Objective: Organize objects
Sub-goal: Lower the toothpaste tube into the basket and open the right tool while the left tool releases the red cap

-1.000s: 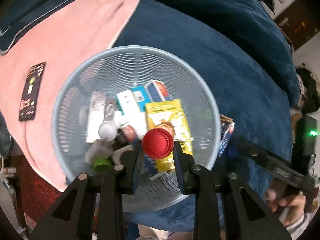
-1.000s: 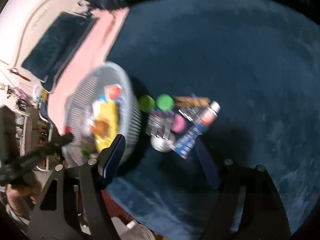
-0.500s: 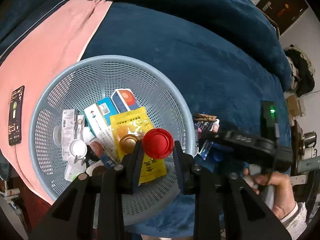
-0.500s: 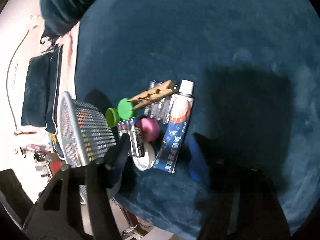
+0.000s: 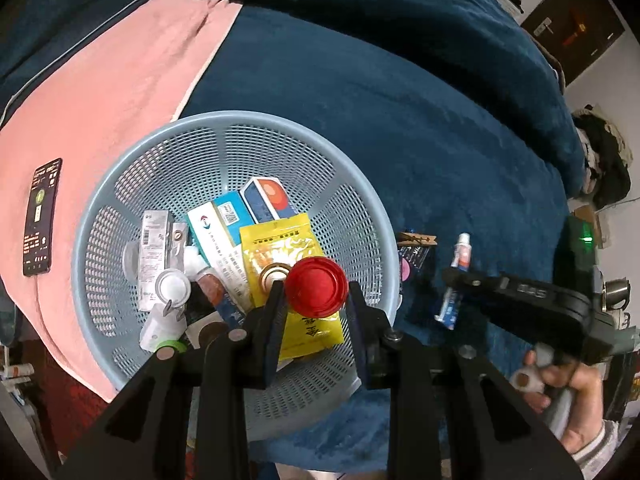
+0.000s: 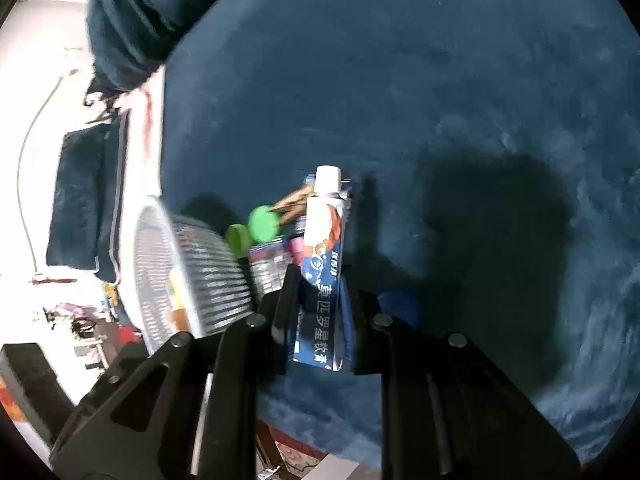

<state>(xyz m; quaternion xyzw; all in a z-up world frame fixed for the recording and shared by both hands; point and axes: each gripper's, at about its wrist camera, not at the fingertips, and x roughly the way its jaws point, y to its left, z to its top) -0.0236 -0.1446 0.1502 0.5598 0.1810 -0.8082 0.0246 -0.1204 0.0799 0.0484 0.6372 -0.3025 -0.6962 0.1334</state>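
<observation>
My left gripper [image 5: 316, 294] is shut on a red round cap [image 5: 316, 284] and holds it above the light blue mesh basket [image 5: 224, 118]. A yellow packet [image 5: 280, 248], small boxes and little bottles lie in the basket. My right gripper [image 6: 320, 280] is closing its jaws on a blue and white ointment tube [image 6: 324, 232], and the pads touch both of its sides. The tube [image 5: 460, 256] lies on the blue blanket just right of the basket, under the right gripper's dark finger [image 5: 472, 280].
Beside the tube lie two green caps [image 6: 263, 224], a wooden clothespin [image 6: 292, 200], a pink cap [image 6: 297, 246] and a battery pack [image 6: 266, 264]. A black phone [image 5: 40, 216] rests on the pink cloth [image 5: 100, 100]. A person's hand [image 5: 576, 400] grips the right tool.
The right gripper rolled, came down over the tube and drew its jaws in around it. The left gripper stayed over the basket with the red cap.
</observation>
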